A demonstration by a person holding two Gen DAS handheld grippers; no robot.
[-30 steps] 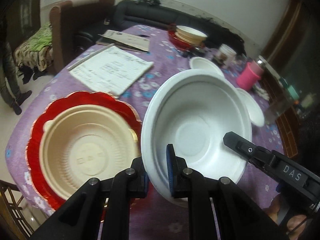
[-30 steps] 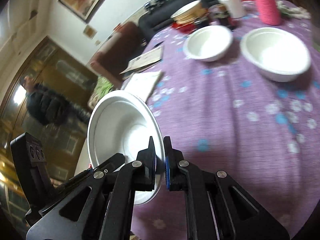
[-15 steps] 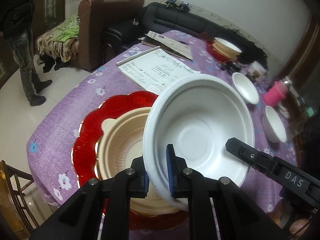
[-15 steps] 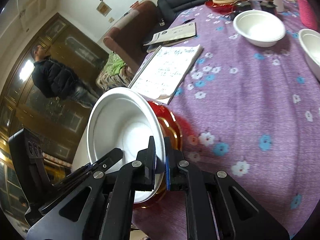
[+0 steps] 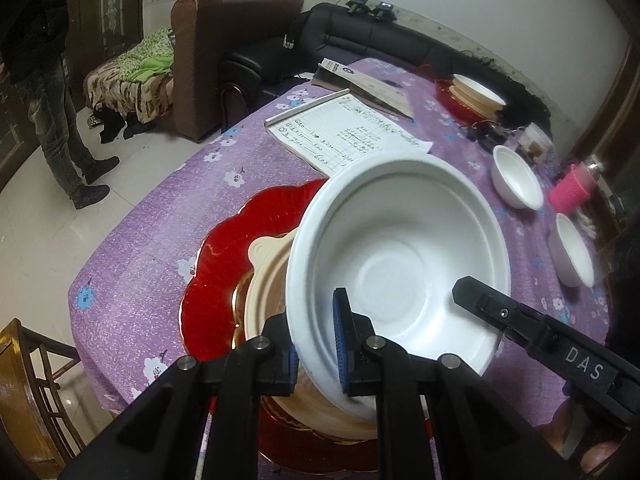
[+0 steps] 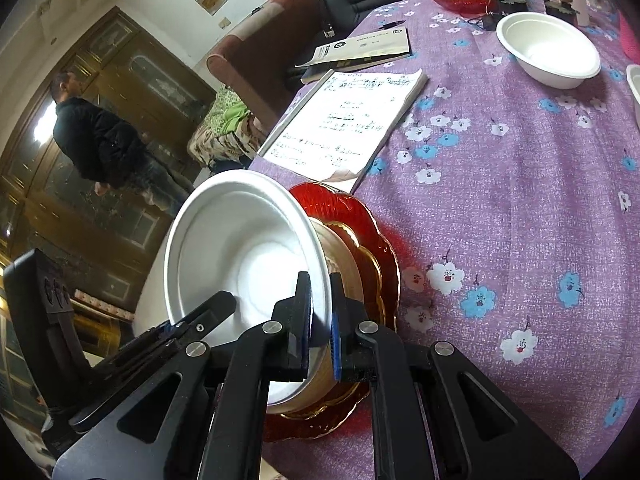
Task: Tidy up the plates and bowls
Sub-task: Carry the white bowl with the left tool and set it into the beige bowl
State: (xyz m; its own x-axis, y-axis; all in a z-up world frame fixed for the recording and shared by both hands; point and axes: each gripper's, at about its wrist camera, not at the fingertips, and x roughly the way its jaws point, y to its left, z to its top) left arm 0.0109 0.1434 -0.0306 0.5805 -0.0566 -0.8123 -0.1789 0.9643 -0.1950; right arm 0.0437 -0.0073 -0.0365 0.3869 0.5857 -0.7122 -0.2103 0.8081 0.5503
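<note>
Both grippers were clamped on the rim of one large white bowl [image 5: 400,264]: the left gripper [image 5: 318,340] at its 7 o'clock edge, the right gripper [image 6: 320,320] at the opposite side. It sat tilted over the beige bowl [image 5: 264,276] on the red plate [image 5: 240,248].

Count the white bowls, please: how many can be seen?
3 for certain: a large white bowl clamped by both grippers above the beige bowl, and two small white bowls standing on the tablecloth farther away.
</note>
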